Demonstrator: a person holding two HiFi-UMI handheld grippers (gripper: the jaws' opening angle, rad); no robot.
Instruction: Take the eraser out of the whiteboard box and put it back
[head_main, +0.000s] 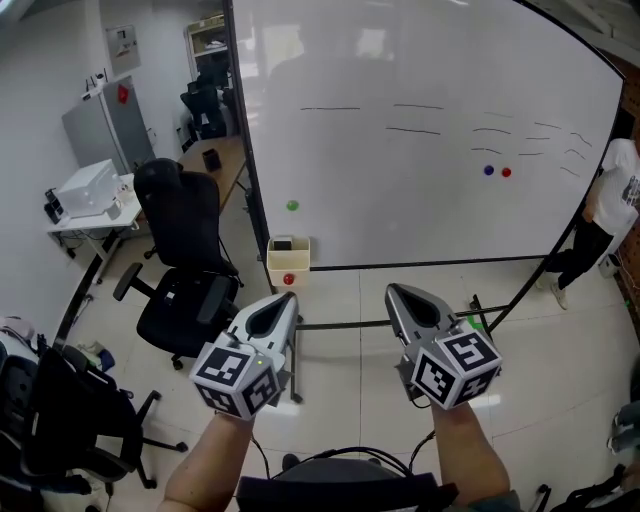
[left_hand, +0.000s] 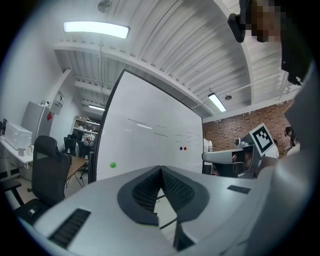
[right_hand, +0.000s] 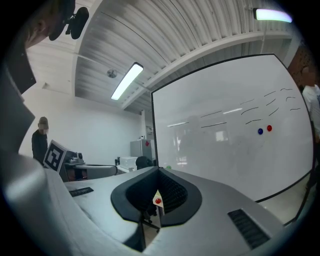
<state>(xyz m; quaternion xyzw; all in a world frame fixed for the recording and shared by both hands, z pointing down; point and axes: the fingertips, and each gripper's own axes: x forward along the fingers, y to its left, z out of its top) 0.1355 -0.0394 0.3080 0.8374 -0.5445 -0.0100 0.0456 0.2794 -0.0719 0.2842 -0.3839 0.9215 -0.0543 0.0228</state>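
Observation:
A cream whiteboard box (head_main: 288, 264) with a red dot on its front hangs at the lower left corner of the big whiteboard (head_main: 420, 120). A dark eraser (head_main: 283, 244) lies in its top. Both grippers are held level over the floor, short of the board and apart from the box. My left gripper (head_main: 288, 296) points toward the box with its jaws shut and empty (left_hand: 160, 169). My right gripper (head_main: 392, 290) is beside it to the right, also shut on nothing (right_hand: 159, 171). Through its jaw gap, the right gripper view shows the box (right_hand: 156, 198).
A black office chair (head_main: 185, 270) stands left of the box, and another chair (head_main: 60, 420) is at lower left. A desk with a white machine (head_main: 90, 190) sits at far left. A person (head_main: 610, 210) stands at the board's right end. The board's stand rails (head_main: 500, 300) cross the floor.

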